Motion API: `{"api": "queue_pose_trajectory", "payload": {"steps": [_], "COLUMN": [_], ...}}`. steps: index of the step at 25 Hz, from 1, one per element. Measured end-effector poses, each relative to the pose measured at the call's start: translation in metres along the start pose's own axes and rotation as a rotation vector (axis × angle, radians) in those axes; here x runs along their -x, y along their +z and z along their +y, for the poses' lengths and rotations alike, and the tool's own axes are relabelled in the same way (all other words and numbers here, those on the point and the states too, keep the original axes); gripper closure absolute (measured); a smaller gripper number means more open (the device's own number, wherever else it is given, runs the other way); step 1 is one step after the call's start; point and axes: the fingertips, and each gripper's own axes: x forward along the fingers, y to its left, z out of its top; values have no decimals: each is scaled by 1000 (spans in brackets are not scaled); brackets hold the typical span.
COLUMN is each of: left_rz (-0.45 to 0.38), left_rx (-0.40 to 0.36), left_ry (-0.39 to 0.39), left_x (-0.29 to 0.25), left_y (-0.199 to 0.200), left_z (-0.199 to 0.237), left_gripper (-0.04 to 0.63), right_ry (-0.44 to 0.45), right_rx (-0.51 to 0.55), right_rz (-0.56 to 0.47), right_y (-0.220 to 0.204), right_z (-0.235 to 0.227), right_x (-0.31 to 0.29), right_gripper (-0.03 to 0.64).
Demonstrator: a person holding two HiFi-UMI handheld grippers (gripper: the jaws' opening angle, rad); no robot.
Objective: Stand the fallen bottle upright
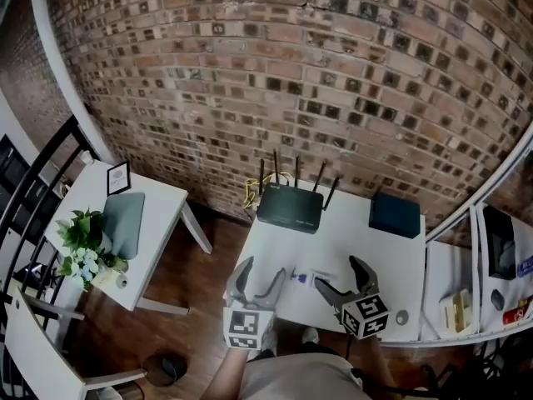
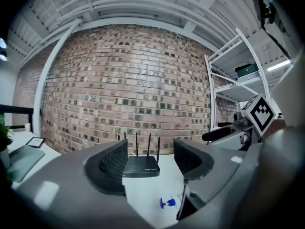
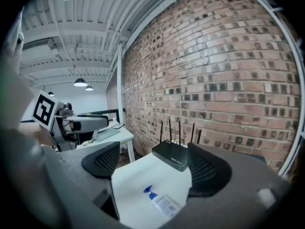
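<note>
A small clear bottle (image 1: 310, 279) with a blue spray cap lies on its side near the front of the white table (image 1: 350, 244). In the head view my left gripper (image 1: 258, 280) hovers just left of it and my right gripper (image 1: 343, 282) just right of it. Both are open and hold nothing. In the left gripper view the bottle's blue cap (image 2: 167, 203) shows low between the open jaws of the left gripper (image 2: 151, 161). The right gripper view has the bottle (image 3: 159, 202) lying below the right gripper (image 3: 157, 163), label up.
A black router (image 1: 290, 209) with several antennas and a dark box (image 1: 395, 215) stand at the table's back by the brick wall. A side table (image 1: 158, 215) with a plant (image 1: 83, 244) is at left; white shelving (image 1: 491, 282) is at right.
</note>
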Motion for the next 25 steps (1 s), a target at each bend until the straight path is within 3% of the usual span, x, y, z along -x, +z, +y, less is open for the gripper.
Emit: {"api": "queue_pose_trajectory", "payload": {"steps": [8, 15, 22, 25], "left_rz": [-1, 49, 68, 61], "left_rx": [14, 78, 123, 129], "left_ry": [100, 221, 269, 285], "left_x": [13, 36, 45, 47], "left_y": [-31, -63, -70, -70], "left_z": [30, 48, 45, 45], "left_gripper": [282, 282, 282, 282], "right_ry": [241, 386, 452, 451], "right_rx": [203, 378, 406, 376], "right_rz": [374, 590, 772, 851], "right_y": [-106, -180, -236, -251], "right_z": [15, 29, 21, 15], "right_x": [-67, -110, -151, -158], "right_gripper": [186, 186, 187, 231]}}
